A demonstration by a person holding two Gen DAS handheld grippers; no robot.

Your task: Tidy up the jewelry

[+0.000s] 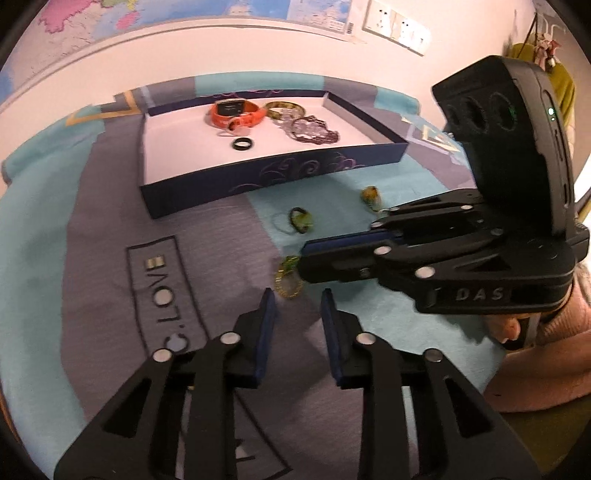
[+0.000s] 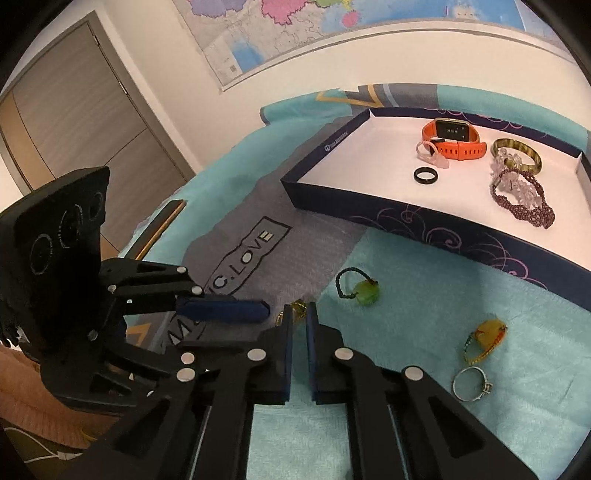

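A dark blue tray (image 1: pixel 280 173) (image 2: pixel 436 227) with a white floor holds an orange watch (image 1: pixel 236 112) (image 2: pixel 454 138), a black ring (image 1: pixel 243 143) (image 2: pixel 426 174), a gold bangle (image 1: pixel 284 108) (image 2: pixel 517 149) and a purple bead bracelet (image 1: pixel 314 129) (image 2: pixel 524 201). On the cloth lie a gold-green bracelet (image 1: pixel 288 278) (image 2: pixel 297 308), a green pendant (image 1: pixel 300 220) (image 2: pixel 364 291), an amber piece (image 1: pixel 370 196) (image 2: pixel 485 341) and a silver ring (image 2: pixel 472 384). My left gripper (image 1: pixel 297 299) (image 2: pixel 258 310) is open just short of the gold-green bracelet. My right gripper (image 2: pixel 300 312) (image 1: pixel 306 258) is nearly closed at that bracelet.
A teal and grey cloth (image 1: pixel 110 295) (image 2: pixel 406 424) with "LOVE" lettering covers the surface. A wall with a map (image 2: pixel 295 33) stands behind the tray. A grey door (image 2: pixel 74 122) is at the left. The person's pink sleeve (image 1: pixel 561 332) is at the right.
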